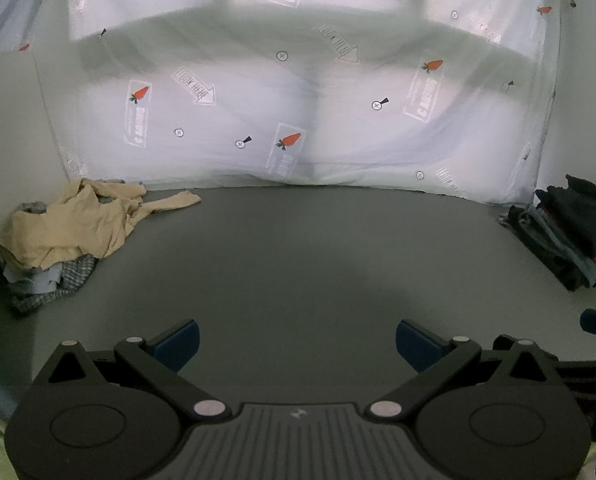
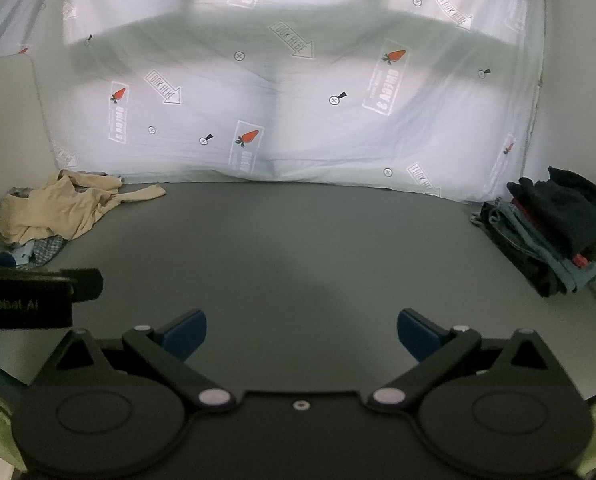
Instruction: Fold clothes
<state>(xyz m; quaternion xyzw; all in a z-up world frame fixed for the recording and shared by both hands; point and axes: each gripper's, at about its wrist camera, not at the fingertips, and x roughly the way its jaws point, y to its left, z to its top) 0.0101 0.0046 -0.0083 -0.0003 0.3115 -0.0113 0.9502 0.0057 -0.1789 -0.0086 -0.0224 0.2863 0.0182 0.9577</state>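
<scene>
Left claw [image 1: 297, 344]: released, blue pads spread wide, nothing between them; I hold it low over the near edge of the table [image 1: 298, 264].
Right claw [image 2: 302, 334]: likewise released and empty, just beside its twin; the black body of the left tool shows at the left edge of its view.
Clothes to fold: a loose heap [image 1: 70, 236] at the far left corner, a tan top [image 2: 70, 208] draped over blue and checked pieces.
Done pile: a stack [image 2: 554, 232] of dark and denim items at the far right, squared and layered, a red scrap showing near its base.
Step in hand, as I judge it: fetch the next garment, most likely the tan top, since it lies uppermost.
How I would do it well: reach far left with the left claw, pinch one layer only at a shoulder or hem, not the trailing sleeve, and lift slowly so the pieces beneath stay put; then spread it on the bare middle of the table.
Materials: the tan fabric looks thin, limp and stretchy, prone to bunching; the tabletop is matte grey and smooth.
Backdrop: a pale sheet [image 1: 298, 120] printed with carrots and arrows, hanging in soft folds behind the table.
</scene>
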